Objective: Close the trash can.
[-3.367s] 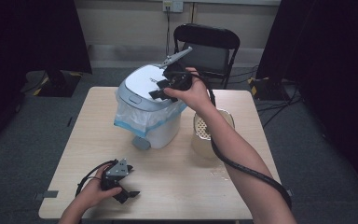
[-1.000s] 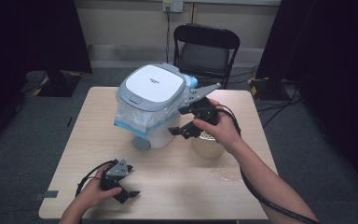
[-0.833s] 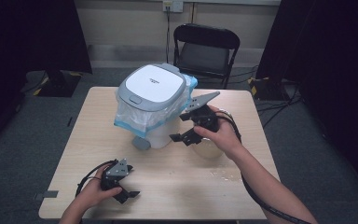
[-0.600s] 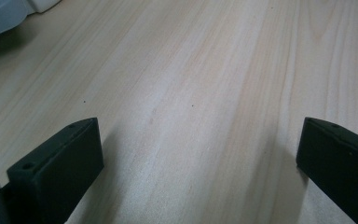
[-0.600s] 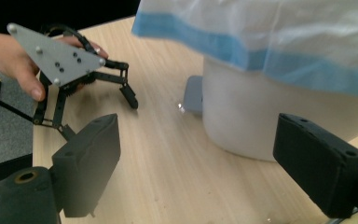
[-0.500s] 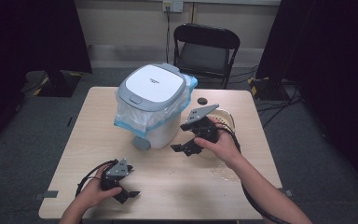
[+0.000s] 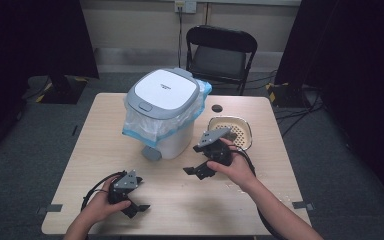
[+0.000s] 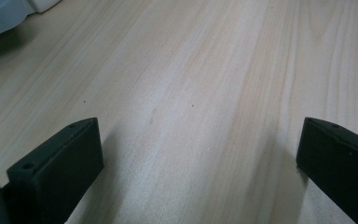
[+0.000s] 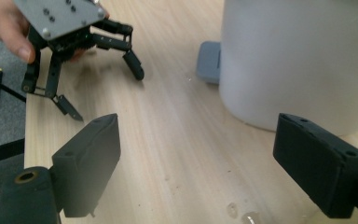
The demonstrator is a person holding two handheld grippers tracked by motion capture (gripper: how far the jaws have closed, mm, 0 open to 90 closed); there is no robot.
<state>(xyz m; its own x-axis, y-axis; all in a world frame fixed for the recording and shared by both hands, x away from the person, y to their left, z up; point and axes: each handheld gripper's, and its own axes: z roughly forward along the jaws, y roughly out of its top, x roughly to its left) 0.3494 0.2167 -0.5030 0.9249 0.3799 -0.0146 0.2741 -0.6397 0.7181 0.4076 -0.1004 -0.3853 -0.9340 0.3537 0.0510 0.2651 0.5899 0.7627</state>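
High view | right hand-held gripper low over table | jaws apart

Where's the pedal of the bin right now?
In the high view the grey pedal sticks out at the bin's base on its front left, towards the person; in the right gripper view it lies left of the white bin wall.

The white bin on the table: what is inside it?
A clear bag with blue edges hangs out under the lid of the white bin. The closed lid hides the contents.
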